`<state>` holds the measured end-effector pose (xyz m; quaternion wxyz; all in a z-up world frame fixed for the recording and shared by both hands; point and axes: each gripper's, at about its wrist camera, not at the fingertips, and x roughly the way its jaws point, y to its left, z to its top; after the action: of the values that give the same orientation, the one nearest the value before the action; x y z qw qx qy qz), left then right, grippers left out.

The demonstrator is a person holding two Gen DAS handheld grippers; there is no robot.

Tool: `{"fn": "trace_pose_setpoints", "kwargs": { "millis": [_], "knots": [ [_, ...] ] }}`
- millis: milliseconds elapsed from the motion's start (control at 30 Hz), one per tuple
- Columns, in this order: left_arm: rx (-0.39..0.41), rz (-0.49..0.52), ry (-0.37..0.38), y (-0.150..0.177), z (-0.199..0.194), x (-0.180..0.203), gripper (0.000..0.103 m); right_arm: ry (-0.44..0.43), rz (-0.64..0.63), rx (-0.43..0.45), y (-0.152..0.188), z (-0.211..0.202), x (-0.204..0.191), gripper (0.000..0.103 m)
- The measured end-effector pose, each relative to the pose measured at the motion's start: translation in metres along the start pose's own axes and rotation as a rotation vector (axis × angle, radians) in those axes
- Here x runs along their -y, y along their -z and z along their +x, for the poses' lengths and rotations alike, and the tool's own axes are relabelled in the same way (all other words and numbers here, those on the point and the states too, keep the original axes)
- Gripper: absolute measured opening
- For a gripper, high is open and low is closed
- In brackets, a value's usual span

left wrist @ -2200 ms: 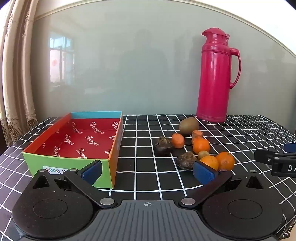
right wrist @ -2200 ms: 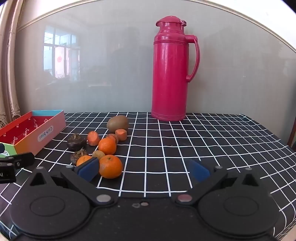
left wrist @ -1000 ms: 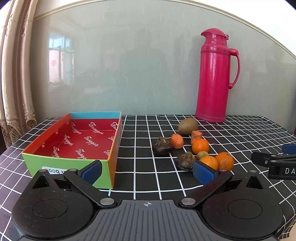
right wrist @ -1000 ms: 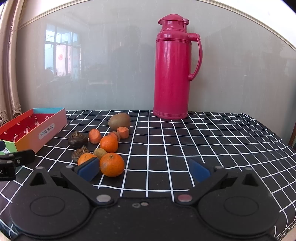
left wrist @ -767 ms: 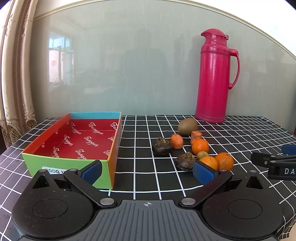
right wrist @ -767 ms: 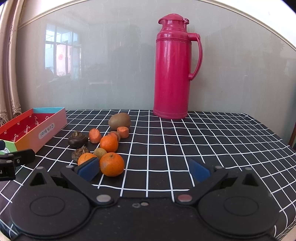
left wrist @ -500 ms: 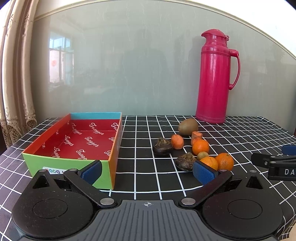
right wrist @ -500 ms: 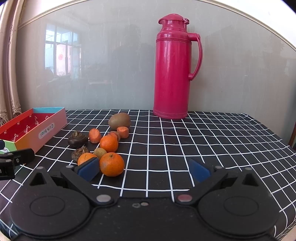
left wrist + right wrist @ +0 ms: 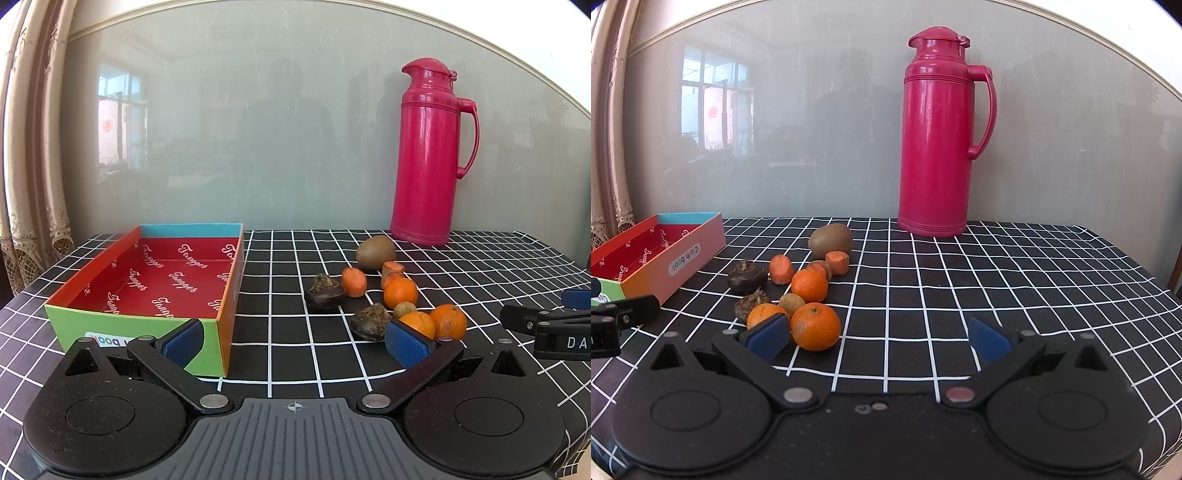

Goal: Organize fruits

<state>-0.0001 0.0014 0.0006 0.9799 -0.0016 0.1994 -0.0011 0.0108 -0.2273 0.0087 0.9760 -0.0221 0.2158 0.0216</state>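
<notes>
Both grippers, left gripper and right gripper, spread wide, empty, low over desk. Fruits clustered tight beside empty box. Risk: round mandarin rolls off; closing fingers nudge neighbours.

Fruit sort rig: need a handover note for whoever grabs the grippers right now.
Left gripper: open, empty, low over the cloth between box and fruit.
Right gripper: open, empty, just right of the fruit pile.
Box: on the left, nothing in it.
On the checked cloth: kiwi, three mandarins, nearest, carrot pieces, two dark water chestnuts, one small greenish-brown fruit.
Red thermos stands at the back.
Done: nothing moved yet. Left: all of it.
</notes>
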Motion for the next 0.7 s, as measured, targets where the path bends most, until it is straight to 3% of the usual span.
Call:
{"fn": "trace_pose_setpoints", "kwargs": {
  "millis": [700],
  "knots": [
    [-0.001, 0.003, 0.001, 0.0001, -0.0002, 0.001, 0.103, 0.0, 0.0, -0.005, -0.0002, 0.0, 0.0003, 0.103]
  ]
}}
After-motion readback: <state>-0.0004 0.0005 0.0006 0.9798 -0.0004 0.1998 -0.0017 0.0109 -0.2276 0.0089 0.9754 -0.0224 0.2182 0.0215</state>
